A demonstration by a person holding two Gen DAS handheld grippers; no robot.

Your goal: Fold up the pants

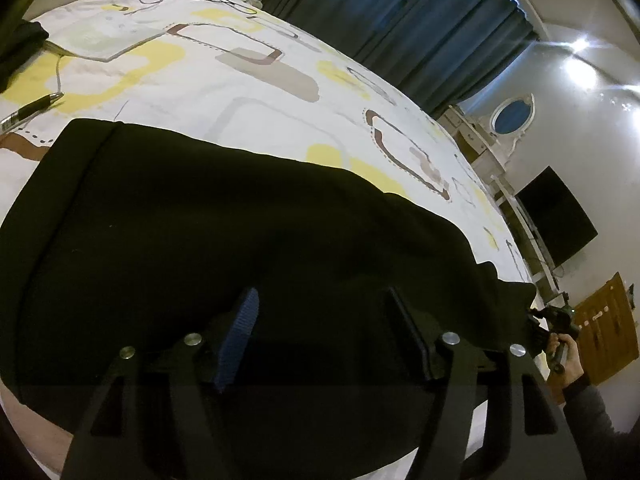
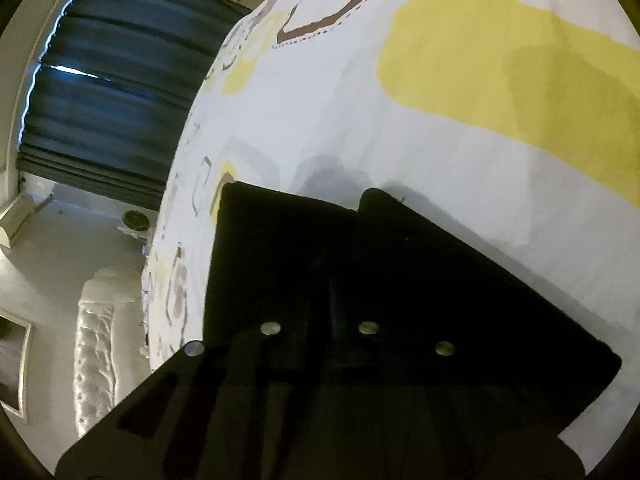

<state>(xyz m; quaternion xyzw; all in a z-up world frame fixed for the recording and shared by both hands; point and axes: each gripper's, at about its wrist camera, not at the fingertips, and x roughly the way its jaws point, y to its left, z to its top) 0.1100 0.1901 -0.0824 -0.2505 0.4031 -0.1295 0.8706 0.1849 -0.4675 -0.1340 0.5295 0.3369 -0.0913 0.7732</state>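
Observation:
Black pants (image 1: 200,220) lie stretched along the near side of a bed with a white, yellow and brown patterned sheet (image 1: 240,80). My left gripper (image 1: 324,316) is open just above the pants' near edge, one blue pad (image 1: 240,328) to the left, black cloth under both fingers. At the pants' far right end a hand (image 1: 568,360) holds my right gripper (image 1: 548,320) against the cloth. In the right wrist view the two leg ends of the pants (image 2: 460,280) lie flat on the sheet (image 2: 400,120). My right gripper (image 2: 324,256) is shut there, dark against the dark cloth.
A pen (image 1: 32,110) and a thin cable (image 1: 60,68) lie on the sheet at the left, near a dark cloth (image 1: 20,48). Dark blue curtains (image 1: 420,20) hang behind the bed. A black screen (image 1: 556,216) hangs on the right wall. A padded headboard (image 2: 96,340) shows at one end.

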